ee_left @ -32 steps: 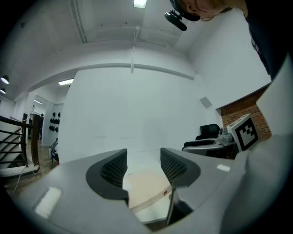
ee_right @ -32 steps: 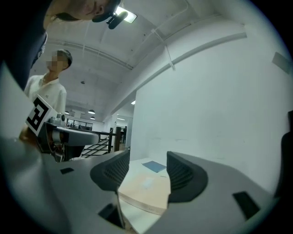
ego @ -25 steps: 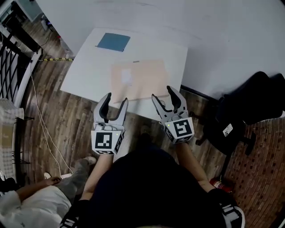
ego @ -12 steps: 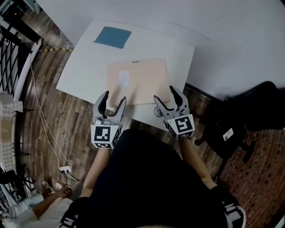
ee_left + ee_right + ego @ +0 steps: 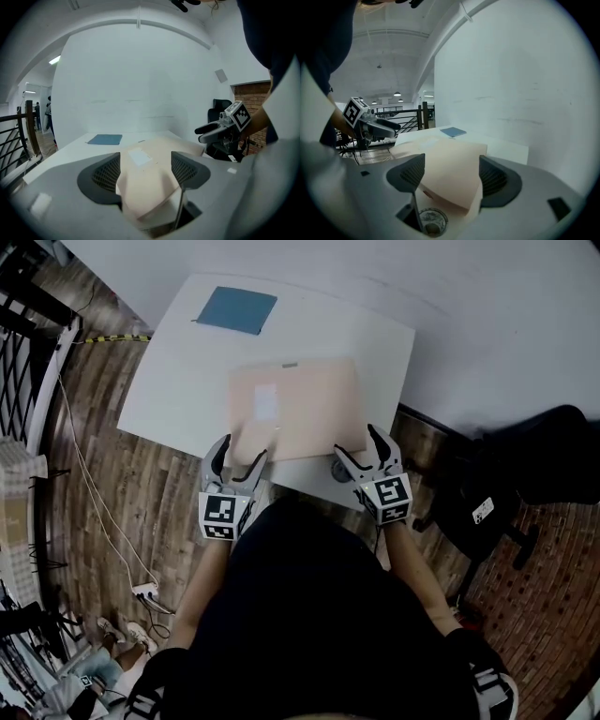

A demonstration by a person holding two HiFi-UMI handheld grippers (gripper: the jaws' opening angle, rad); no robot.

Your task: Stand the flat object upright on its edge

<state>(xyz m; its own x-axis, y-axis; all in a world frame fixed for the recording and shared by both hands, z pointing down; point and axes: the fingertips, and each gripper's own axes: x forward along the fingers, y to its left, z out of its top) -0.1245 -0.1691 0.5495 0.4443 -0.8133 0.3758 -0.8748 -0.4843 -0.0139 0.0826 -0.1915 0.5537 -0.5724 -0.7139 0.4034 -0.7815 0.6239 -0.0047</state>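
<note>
We see the flat object (image 5: 295, 409), a pale peach rectangle with a small white label (image 5: 266, 401) on its upper face, lying flat on the white table (image 5: 178, 381). It is not yet on its edge. It lies on the nearer half of the tabletop, with its near edge close to the table's near edge. The left gripper (image 5: 240, 452) is at the object's near left corner and the right gripper (image 5: 358, 444) is at its near right corner, both pointing away from us over the table. The left gripper view shows that corner between the two dark ribbed pads, and the right gripper view shows the other corner the same way. Both sets of jaws have just been opening and stand well apart, released and clamped on nothing. We cannot tell whether either pad brushes the object's rim. A blue square (image 5: 236, 310) lies flat at the far left of the table, well apart from the peach object. To the right of the table a black chair (image 5: 525, 474) stands on the wooden floor (image 5: 103, 484).
</note>
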